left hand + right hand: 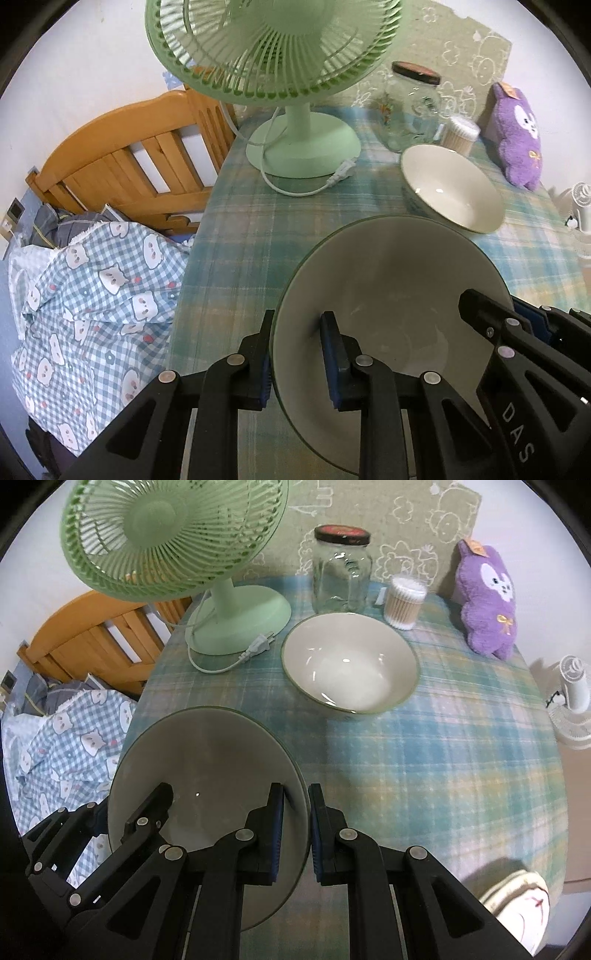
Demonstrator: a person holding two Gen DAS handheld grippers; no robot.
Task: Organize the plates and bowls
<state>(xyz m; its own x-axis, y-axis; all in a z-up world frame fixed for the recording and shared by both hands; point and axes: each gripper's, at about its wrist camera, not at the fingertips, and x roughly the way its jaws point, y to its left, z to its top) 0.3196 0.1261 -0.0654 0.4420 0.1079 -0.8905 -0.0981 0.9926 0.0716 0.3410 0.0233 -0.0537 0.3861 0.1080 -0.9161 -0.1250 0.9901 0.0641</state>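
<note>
Left gripper [297, 354] clamped on the left rim of a grey-green bowl [388, 314], 1 finger outside the wall, 1 inside. Right gripper [295, 834] clamped on the opposite, right rim of the same bowl, again 1 finger each side of the wall. Bowl held between both grippers, tilted, above the near part of a plaid tablecloth [443, 757]; contact with the cloth cannot be told. Ahead of the grippers, well apart from the held bowl: 1 white bowl with a green rim [351, 664], resting upright on the cloth. Beyond that bowl: a lidded glass jar [341, 572], and just right of it a tub of cotton swabs [404, 602]. Ahead and left of the grippers: a green desk fan [173, 539], its plug and cord lying on the cloth beside its base. Far right: a purple plush toy [487, 598]. Left of the left gripper, off the table: checked bedding [92, 295] and a wooden bed frame [129, 155].
</note>
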